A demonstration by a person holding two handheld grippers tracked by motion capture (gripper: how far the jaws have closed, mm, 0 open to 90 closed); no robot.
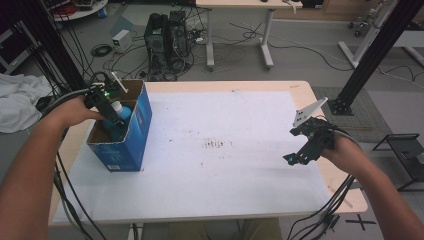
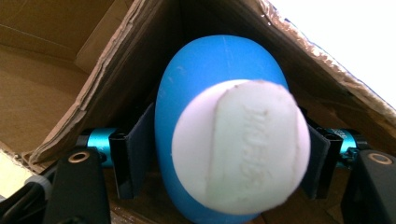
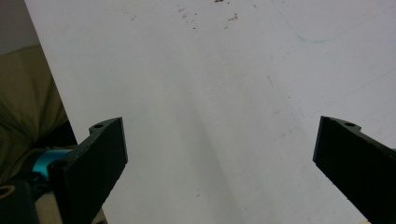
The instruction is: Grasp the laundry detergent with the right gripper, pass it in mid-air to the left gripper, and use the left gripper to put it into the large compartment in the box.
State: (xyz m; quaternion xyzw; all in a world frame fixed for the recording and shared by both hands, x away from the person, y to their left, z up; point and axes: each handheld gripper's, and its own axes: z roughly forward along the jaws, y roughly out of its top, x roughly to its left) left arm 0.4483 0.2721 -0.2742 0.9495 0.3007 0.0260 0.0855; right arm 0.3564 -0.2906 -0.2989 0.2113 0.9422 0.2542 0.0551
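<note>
Bottle (image 2: 219, 140): blue plastic body, rounded and oval in section, smooth with a soft sheen; seen end-on in the left gripper view, so its length cannot be judged there.
Cap (image 2: 243, 147): white, wide and oval, nearly as broad as the body; a raised oblong panel runs down its middle with embossed lettering too blurred to read, and a few small dark specks.
Bottle's place: inside the open cardboard box (image 1: 135, 127), in the corner where two brown inner walls meet; in the high view the white cap and blue shoulder (image 1: 120, 111) stand just above the box's rim.
Box: blue printed outside, bare brown inside, torn ragged top edges, standing on the left part of the table.
Left gripper (image 1: 107, 107): reaching into the box from above, its two black jaws pressed flat against opposite sides of the blue body, clamped on the bottle just below the cap.
Right gripper (image 3: 219, 163): held above the right part of the table, well apart from the box; jaws spread wide with nothing between them.
Table (image 1: 225, 165): white sheet over a pale wooden top, with faint brown smudges near the middle.
</note>
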